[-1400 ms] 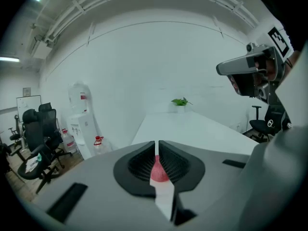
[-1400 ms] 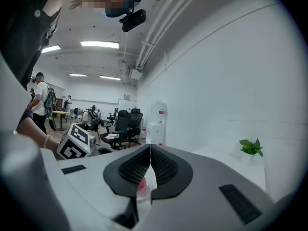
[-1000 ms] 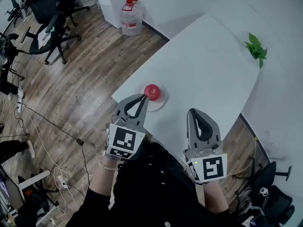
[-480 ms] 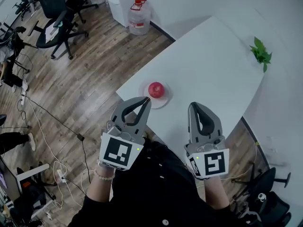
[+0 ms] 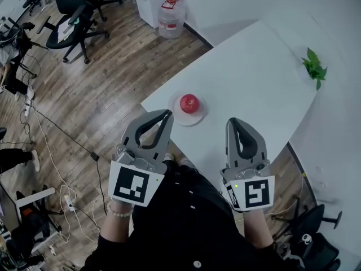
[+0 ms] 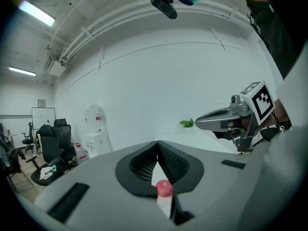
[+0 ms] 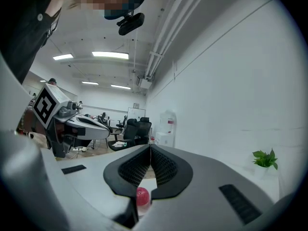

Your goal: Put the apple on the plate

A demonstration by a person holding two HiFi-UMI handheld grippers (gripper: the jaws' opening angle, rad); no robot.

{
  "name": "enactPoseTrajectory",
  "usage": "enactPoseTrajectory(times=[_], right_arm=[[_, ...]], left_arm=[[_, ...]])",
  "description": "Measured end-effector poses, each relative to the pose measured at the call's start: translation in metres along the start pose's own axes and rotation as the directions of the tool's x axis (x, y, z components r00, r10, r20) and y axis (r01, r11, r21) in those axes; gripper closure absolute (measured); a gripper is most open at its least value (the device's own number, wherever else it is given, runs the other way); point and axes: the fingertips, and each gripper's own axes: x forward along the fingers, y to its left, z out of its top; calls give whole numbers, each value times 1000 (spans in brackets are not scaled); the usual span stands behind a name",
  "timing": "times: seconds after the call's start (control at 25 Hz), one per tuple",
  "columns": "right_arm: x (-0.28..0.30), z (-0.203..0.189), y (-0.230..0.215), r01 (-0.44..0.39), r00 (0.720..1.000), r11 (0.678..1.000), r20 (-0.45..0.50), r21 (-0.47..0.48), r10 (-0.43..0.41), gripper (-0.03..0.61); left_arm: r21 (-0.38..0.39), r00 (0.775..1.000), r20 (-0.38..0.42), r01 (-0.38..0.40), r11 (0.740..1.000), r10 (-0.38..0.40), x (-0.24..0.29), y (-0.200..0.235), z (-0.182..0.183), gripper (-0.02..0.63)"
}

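A red apple (image 5: 189,103) rests on a small white plate (image 5: 198,119) near the left corner of the white table (image 5: 254,83). My left gripper (image 5: 168,113) is shut and empty, raised just short of the plate on the near side. My right gripper (image 5: 232,121) is also shut and empty, held over the table's near edge to the right of the plate. In the left gripper view the apple (image 6: 164,188) shows low behind the closed tips (image 6: 157,142), with the right gripper (image 6: 197,123) beside. In the right gripper view the apple (image 7: 142,194) sits below the closed tips (image 7: 150,146).
A small green plant (image 5: 313,66) stands at the table's far right corner. On the wooden floor to the left are a water bottle (image 5: 170,16), office chairs (image 5: 73,16) and loose cables (image 5: 62,151). The table's edge runs just ahead of my body.
My left gripper has risen and drawn back from the plate toward my body. The apple stays on the plate. The right gripper has barely shifted.
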Motion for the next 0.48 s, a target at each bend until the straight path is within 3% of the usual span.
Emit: enactPoseTrajectory(times=[0.48], right_arm=[[1, -2, 7, -12, 1000, 1000, -7, -2, 12, 537]], left_arm=[[3, 1000, -5, 2, 1000, -2, -3, 0, -5, 598]])
